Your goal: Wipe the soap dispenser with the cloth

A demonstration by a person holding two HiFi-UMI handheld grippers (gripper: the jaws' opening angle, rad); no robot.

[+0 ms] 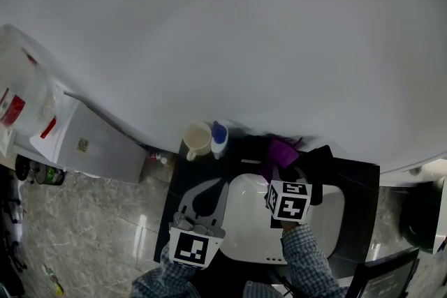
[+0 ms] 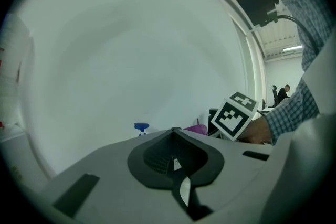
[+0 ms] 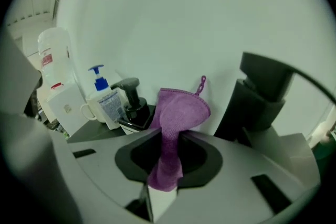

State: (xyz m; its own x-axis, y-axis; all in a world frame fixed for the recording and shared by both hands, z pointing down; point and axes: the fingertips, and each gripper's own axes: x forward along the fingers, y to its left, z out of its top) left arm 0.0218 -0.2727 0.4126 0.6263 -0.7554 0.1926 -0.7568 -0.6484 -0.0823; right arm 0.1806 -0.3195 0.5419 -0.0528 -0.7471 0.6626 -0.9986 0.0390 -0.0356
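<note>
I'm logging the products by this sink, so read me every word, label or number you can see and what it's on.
No text here can be read.
Blue-pump bottle: printed label, too blurred to read.
Big jug: red label, too small to read.
White box: small sticker, unreadable.
Black-pump dispenser: no print visible.

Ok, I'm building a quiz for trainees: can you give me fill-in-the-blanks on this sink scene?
The right tongs grip a ____ cloth.
The soap dispenser has a ____ pump head.
The bottle beside it has a ____ cap.
Missing: purple; black; blue.
</note>
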